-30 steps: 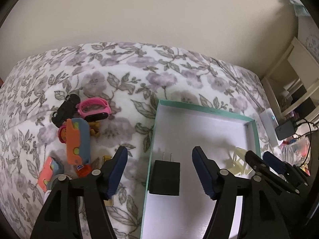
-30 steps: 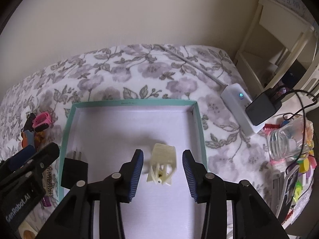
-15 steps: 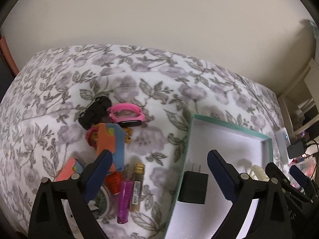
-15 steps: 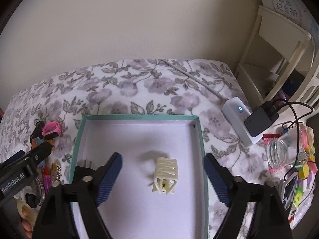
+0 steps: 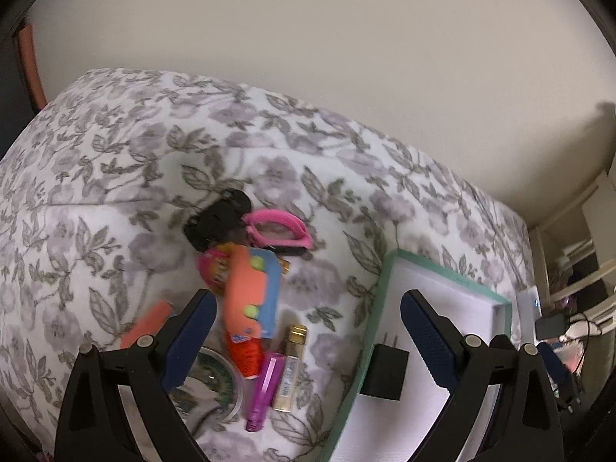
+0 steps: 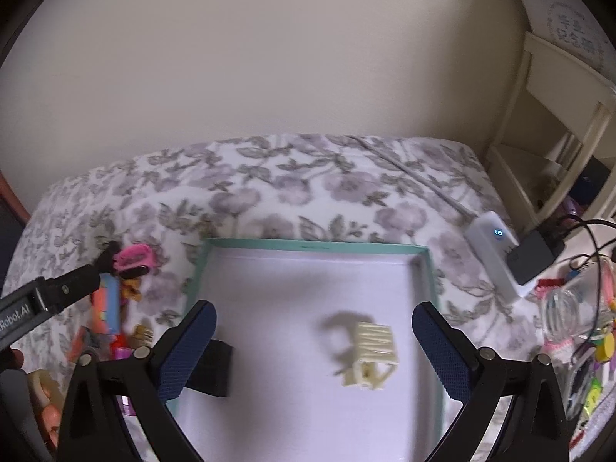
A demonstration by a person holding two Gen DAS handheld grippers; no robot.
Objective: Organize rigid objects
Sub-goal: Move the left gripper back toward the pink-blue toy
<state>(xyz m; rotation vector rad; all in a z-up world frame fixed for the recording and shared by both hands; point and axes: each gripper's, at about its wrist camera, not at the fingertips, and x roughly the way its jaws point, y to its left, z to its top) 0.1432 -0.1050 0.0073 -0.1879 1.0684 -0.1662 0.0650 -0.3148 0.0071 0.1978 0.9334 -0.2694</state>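
A teal-rimmed white box [image 6: 319, 246] lies on the flowered blanket. In it lie a cream hair claw [image 6: 369, 354] and a black plug adapter [image 6: 211, 369], which also shows in the left wrist view [image 5: 385, 371]. My right gripper [image 6: 313, 350] is open and empty above the box. My left gripper [image 5: 308, 340] is open and empty, over the box's left rim [image 5: 369, 327]. Left of the box lie an orange and blue toy [image 5: 252, 296], a pink band [image 5: 279, 229], a black item [image 5: 217, 221], a purple tube [image 5: 265, 392] and a gold tube [image 5: 290, 365].
A round tin [image 5: 210, 381] and an orange block [image 5: 144, 323] lie under the left finger. A white power strip [image 6: 492, 254] with a black charger [image 6: 533, 256], a jar [image 6: 566, 312] and small clutter sit right of the box. A cream shelf [image 6: 554, 127] stands at the far right.
Both grippers have opened wide and drawn back. The left one has swung left from the black adapter toward the pile of toys. The hair claw has been let go and lies in the box.
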